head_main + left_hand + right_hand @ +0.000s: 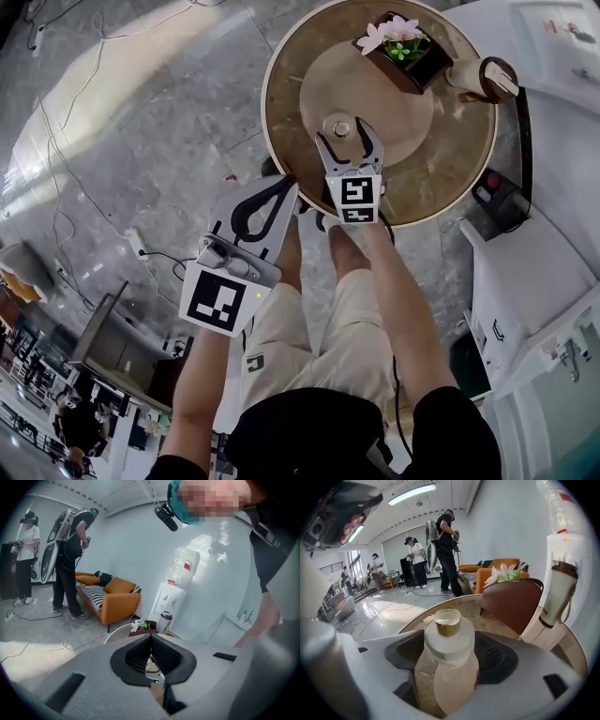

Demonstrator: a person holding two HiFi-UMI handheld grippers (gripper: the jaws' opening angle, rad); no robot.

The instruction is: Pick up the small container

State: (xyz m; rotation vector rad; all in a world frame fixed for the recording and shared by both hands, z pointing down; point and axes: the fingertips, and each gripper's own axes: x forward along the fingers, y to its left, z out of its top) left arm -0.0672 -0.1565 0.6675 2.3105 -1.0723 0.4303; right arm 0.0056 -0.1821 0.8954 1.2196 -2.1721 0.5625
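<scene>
The small container [339, 128] is a frosted white bottle with a gold cap, upright near the middle of the round brown table [427, 173]. My right gripper [344, 132] reaches over the table's near edge with a jaw on each side of the container. In the right gripper view the container [449, 641] stands between the dark pads [494, 656], still resting on the tabletop, with a gap showing at the left pad. My left gripper [287, 184] hangs shut and empty off the table's near left edge, over the floor; its pads [151, 639] meet.
A dark box of pink-white flowers [405, 47] sits at the table's far side, with a white flask [480, 77] to its right. A water dispenser [180, 571] stands behind the table. An orange sofa [112, 599] and several people [445, 550] are farther off. Cables cross the floor.
</scene>
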